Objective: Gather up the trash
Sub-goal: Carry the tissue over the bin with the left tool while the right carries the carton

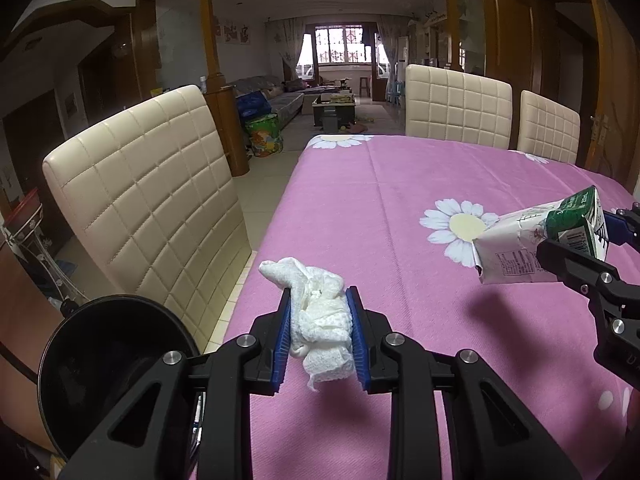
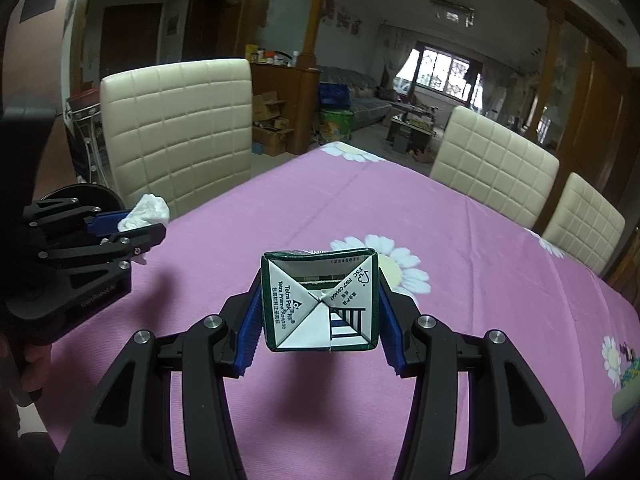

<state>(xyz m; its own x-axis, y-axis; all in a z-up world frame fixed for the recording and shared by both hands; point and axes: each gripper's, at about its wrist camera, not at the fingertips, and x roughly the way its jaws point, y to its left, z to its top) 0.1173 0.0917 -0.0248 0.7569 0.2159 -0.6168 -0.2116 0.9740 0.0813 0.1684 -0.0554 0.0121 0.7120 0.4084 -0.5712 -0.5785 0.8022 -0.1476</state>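
A table under a pink daisy-print cloth (image 1: 400, 208) fills the near scene. A cream quilted chair (image 1: 152, 208) stands at its left edge, and two more chairs (image 1: 458, 106) at the far right. Beyond are a sofa (image 1: 286, 100), a coffee table (image 1: 334, 106) and a barred window (image 1: 340, 46).

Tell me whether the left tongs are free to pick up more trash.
Probably not: the left tongs are shut on a crumpled tissue, held above the pink tablecloth, so nothing else fits between the pads until it is dropped.
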